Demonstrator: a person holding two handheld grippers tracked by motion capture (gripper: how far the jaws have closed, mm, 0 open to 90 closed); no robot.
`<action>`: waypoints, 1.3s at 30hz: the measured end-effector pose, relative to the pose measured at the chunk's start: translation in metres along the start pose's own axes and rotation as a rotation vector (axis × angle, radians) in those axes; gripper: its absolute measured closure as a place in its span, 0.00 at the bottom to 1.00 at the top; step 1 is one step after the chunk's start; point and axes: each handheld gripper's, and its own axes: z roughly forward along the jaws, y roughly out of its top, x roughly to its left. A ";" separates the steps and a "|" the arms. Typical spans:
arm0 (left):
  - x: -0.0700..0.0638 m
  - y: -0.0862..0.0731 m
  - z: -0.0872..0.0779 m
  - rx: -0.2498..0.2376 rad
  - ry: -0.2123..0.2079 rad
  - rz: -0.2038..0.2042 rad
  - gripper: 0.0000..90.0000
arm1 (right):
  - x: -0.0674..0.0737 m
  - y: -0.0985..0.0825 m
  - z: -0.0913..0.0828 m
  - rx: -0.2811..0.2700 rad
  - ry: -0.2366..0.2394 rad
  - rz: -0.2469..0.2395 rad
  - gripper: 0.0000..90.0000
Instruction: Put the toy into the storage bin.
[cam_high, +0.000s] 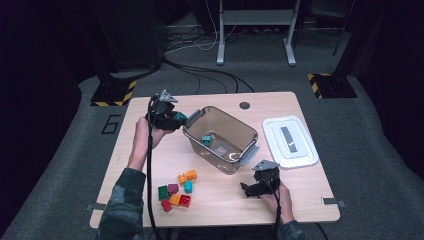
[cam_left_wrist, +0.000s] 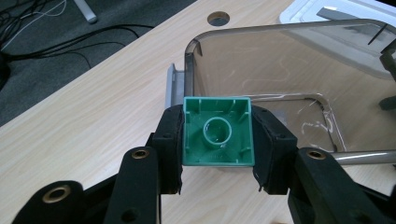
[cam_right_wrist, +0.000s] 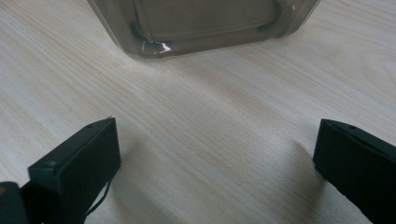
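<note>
Green building block (cam_left_wrist: 218, 131) is pinched between the jaws of the left gripper (cam_high: 172, 119), hollow underside turned toward the gripper's camera, both pads pressed flat on its side walls. Block and gripper are held just outside the near-left corner of the clear plastic bin (cam_high: 226, 131), level with the grey latch on that end, above the wooden table (cam_high: 150, 160). Bin opening lies just ahead of the jaws and a little to the right in the left gripper view; the rim is not yet crossed. One teal block (cam_high: 205, 140) is seen already inside the bin. Right gripper (cam_high: 250, 188) is rested low on the table by the bin's opposite corner, jaws spread wide with nothing between them. Loose coloured blocks (cam_high: 177, 192) are clustered on the table between the two forearms, nearer the left arm. White lid (cam_high: 290, 142) is laid well apart to the right.
</note>
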 end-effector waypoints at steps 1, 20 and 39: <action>0.000 0.002 0.002 -0.002 -0.002 0.002 0.65 | 0.000 0.000 0.000 0.000 0.000 0.000 0.00; -0.012 0.027 0.028 0.031 -0.029 0.039 0.65 | 0.000 0.000 0.000 -0.001 -0.004 -0.002 0.00; -0.016 0.031 0.072 0.132 -0.032 0.023 0.65 | 0.001 0.000 0.000 -0.004 -0.008 0.008 0.00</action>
